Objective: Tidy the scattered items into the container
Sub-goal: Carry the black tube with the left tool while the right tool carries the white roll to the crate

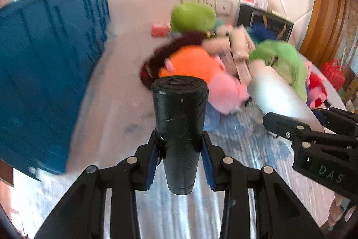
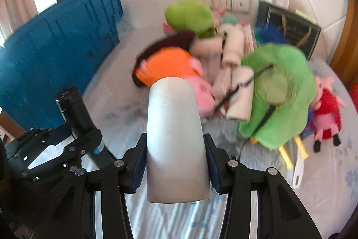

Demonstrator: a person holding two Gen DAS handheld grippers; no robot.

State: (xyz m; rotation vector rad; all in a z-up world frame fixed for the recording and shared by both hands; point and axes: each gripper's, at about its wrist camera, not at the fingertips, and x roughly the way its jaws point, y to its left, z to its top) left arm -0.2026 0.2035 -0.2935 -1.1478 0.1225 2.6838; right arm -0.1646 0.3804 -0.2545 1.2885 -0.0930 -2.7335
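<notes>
Toy pile (image 1: 201, 55) motion-blurred; blue container (image 1: 44, 73) cut off at left edge, interior perhaps hidden.

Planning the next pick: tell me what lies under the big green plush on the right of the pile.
Under the green plush, yellow sticks and a white utensil handle poke out onto the bedsheet. A black cord crosses its front. Whatever else it covers is hidden.

Black roll (image 1: 179, 124), grey cylinder (image 2: 175, 145), both gripped

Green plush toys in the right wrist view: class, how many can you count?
2. One green plush sits at the pile's far end near the wall sockets; the larger green plush lies nearer, on the right. Others may be buried.
</notes>
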